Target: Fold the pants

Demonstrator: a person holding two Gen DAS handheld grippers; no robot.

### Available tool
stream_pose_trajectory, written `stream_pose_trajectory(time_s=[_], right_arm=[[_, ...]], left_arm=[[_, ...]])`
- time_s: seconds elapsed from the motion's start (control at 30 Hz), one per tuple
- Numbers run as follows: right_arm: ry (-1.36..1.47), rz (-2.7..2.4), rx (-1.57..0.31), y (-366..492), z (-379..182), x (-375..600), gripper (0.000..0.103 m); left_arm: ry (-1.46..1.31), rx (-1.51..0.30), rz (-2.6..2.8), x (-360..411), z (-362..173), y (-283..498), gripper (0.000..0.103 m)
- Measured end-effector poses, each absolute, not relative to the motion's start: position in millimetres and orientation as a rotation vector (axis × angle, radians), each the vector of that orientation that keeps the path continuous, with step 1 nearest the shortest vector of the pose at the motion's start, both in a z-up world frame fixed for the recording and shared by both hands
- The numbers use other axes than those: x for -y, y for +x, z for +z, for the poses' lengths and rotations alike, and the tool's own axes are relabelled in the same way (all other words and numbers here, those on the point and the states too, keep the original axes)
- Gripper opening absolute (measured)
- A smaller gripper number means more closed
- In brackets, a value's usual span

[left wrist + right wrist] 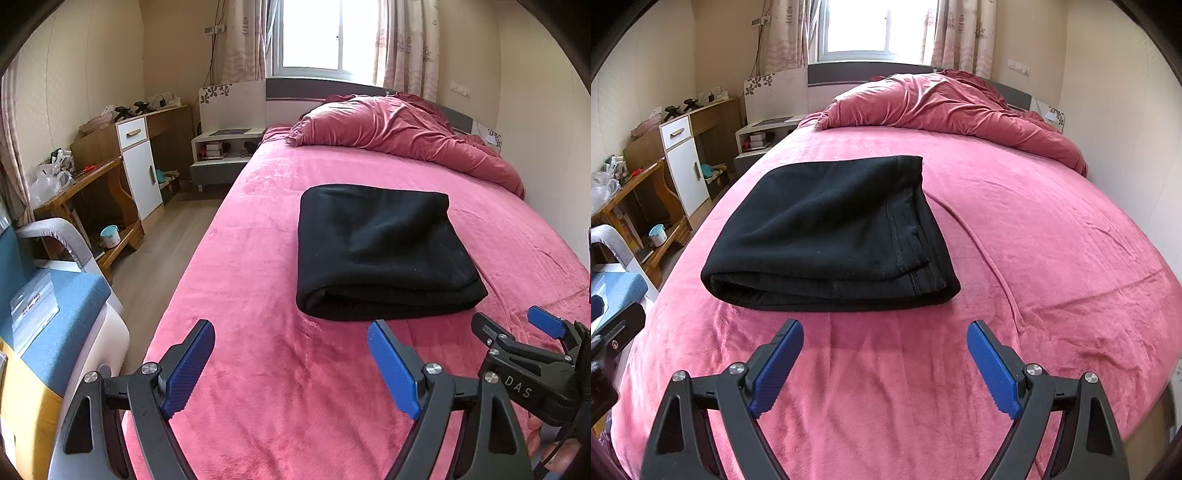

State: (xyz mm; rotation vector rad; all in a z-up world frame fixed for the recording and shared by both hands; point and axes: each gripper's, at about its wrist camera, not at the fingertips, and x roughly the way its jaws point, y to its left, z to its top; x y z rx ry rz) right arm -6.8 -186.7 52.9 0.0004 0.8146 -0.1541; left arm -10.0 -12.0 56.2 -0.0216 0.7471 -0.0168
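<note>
The black pants (pixel 380 251) lie folded into a thick rectangle on the pink bed (pixel 258 369). They also show in the right wrist view (pixel 834 236), with the folded edge facing me. My left gripper (pixel 291 332) is open and empty, just short of the pants' near edge. My right gripper (pixel 884 332) is open and empty, also just in front of the pants. The right gripper also shows at the right edge of the left wrist view (pixel 517 328).
A crumpled red duvet (pixel 399 129) lies at the head of the bed. A wall runs along the bed's right side. Left of the bed are a wooden floor (pixel 159 251), a desk (pixel 81 184), a white cabinet (pixel 140 170), a nightstand (pixel 221 155) and a blue chair (pixel 55 306).
</note>
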Motion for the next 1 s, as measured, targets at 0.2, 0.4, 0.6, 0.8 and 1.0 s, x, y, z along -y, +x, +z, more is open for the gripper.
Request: stream_pose_trajectory(time_s=[0.2, 0.4, 0.6, 0.8, 1.0], right_arm=[[-0.005, -0.152, -0.812, -7.7, 54.2, 186.1, 0.091], [-0.006, -0.151, -0.813, -7.5, 54.0, 186.4, 0.091], [-0.011, -0.144, -0.816, -6.1, 52.3, 187.6, 0.091], [-0.017, -0.143, -0.819, -5.9, 50.3, 188.6, 0.091], [-0.013, -0.144, -0.833, -7.3, 44.4, 190.2, 0.091]], left_arm=[[-0.018, -0.743, -0.012, 11.9, 57.6, -11.9, 0.087], [-0.022, -0.74, -0.019, 12.3, 59.1, -13.2, 0.087], [-0.026, -0.749, -0.024, 12.3, 58.3, -13.1, 0.087], [-0.031, -0.751, -0.033, 13.0, 56.5, -12.7, 0.087], [-0.045, -0.746, -0.025, 12.9, 52.6, -14.4, 0.087]])
